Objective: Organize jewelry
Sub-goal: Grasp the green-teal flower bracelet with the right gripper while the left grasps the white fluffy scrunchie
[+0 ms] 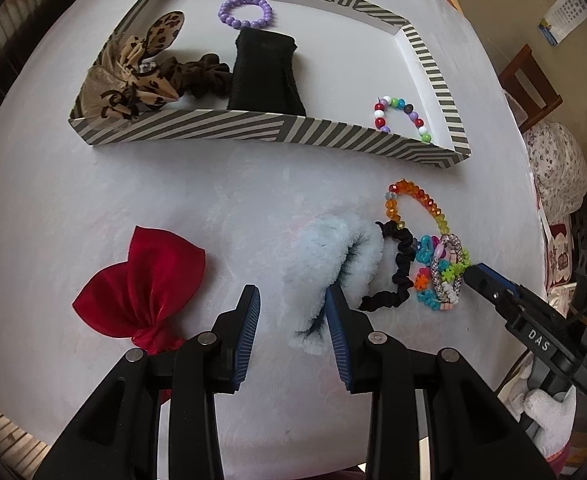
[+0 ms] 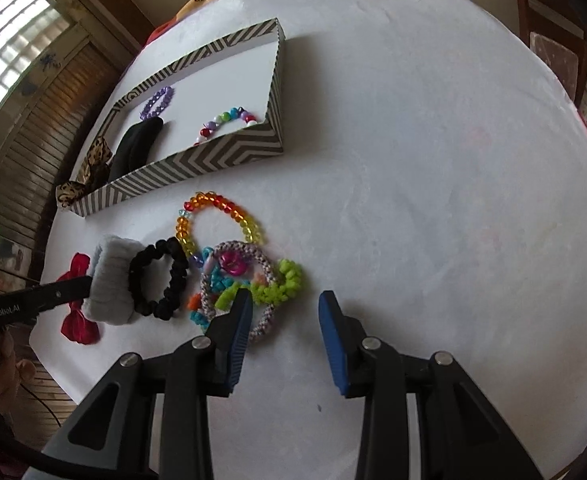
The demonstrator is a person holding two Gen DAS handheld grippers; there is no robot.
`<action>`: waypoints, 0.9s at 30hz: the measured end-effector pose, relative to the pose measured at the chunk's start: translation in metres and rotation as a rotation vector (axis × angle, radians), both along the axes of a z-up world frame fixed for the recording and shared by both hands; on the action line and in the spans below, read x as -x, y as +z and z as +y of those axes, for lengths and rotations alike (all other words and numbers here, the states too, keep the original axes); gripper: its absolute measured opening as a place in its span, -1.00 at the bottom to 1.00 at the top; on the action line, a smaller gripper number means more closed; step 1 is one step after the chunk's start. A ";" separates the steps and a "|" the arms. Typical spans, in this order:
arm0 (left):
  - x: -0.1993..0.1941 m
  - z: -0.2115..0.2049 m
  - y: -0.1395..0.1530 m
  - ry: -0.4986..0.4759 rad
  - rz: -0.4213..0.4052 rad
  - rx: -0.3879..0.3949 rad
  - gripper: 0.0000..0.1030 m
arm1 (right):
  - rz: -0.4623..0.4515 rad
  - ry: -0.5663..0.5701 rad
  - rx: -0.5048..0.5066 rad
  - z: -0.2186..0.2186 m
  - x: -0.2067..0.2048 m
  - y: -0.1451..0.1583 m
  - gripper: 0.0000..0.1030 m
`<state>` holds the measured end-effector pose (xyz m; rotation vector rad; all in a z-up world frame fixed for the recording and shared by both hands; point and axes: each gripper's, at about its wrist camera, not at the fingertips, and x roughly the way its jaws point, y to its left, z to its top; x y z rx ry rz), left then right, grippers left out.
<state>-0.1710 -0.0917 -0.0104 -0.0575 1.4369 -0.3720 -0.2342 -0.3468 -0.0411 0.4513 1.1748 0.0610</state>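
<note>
Partly hidden: woven bracelet point(image 2: 267, 312) behind right gripper point(image 2: 285, 312)

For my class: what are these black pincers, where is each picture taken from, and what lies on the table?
Each picture comes from a camera mounted on a hand-held gripper, looking along its two blue-padded fingers. No robot: a person holds both. The left gripper stands open by the pale blue fluffy scrunchie. The right gripper is open over the tangle of colourful bracelets. Neither holds anything. On the white tablecloth also lie a black scrunchie, an orange bead bracelet, a red bow and a striped box with sorted pieces.
</note>
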 end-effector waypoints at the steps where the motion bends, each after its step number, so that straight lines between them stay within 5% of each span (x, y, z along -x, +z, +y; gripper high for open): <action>1: 0.000 -0.001 -0.001 -0.002 0.003 -0.002 -0.50 | -0.005 -0.004 -0.008 0.000 -0.002 -0.001 -0.30; 2: 0.000 -0.002 -0.002 -0.003 0.006 -0.003 -0.50 | -0.009 -0.005 -0.009 0.000 -0.004 -0.002 -0.30; 4: 0.000 -0.002 -0.003 -0.005 0.012 -0.004 -0.50 | -0.004 -0.007 -0.003 0.002 -0.007 -0.005 -0.65; 7: -0.001 0.000 -0.003 -0.003 0.010 -0.001 -0.50 | -0.031 -0.020 -0.006 0.002 -0.003 0.004 -0.79; 20: -0.003 -0.006 -0.004 -0.010 0.010 0.003 -0.50 | -0.225 0.004 -0.062 -0.001 0.004 0.090 -0.78; 27: -0.002 -0.011 -0.005 -0.019 0.001 -0.006 -0.50 | -0.266 -0.010 -0.117 -0.014 0.006 0.106 -0.78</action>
